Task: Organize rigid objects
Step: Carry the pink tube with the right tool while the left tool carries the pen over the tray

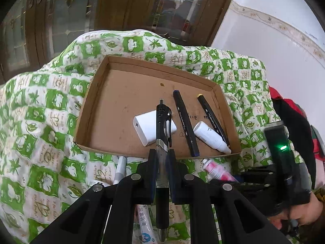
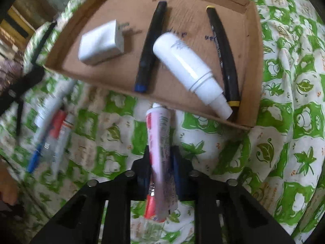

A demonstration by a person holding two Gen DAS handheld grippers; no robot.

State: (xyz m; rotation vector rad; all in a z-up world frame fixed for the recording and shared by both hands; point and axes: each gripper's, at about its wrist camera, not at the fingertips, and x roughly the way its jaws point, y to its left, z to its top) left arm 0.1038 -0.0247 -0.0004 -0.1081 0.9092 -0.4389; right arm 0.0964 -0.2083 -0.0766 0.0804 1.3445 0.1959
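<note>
A shallow cardboard tray [image 1: 97, 93] [image 2: 251, 65] lies on a green-and-white quilt. In it are a white charger block [image 1: 146, 128] [image 2: 99, 42], a black marker with blue ends [image 1: 185, 122] [image 2: 151, 46], a black marker with yellow ends [image 1: 212, 118] [image 2: 223, 55] and a white bottle [image 1: 211, 137] [image 2: 189, 69]. My left gripper [image 1: 161, 156] is shut on a black pen [image 1: 162, 142] that points over the tray's near edge. My right gripper [image 2: 161, 152] is shut on a pink-and-white tube [image 2: 160, 142] just short of the tray.
Several pens and tubes [image 2: 54, 128] lie on the quilt left of the right gripper. A white marker [image 1: 119, 168] and a tube [image 1: 145, 223] lie under the left gripper. A wooden glazed door [image 1: 126, 4] and a white wall [image 1: 274, 40] stand behind.
</note>
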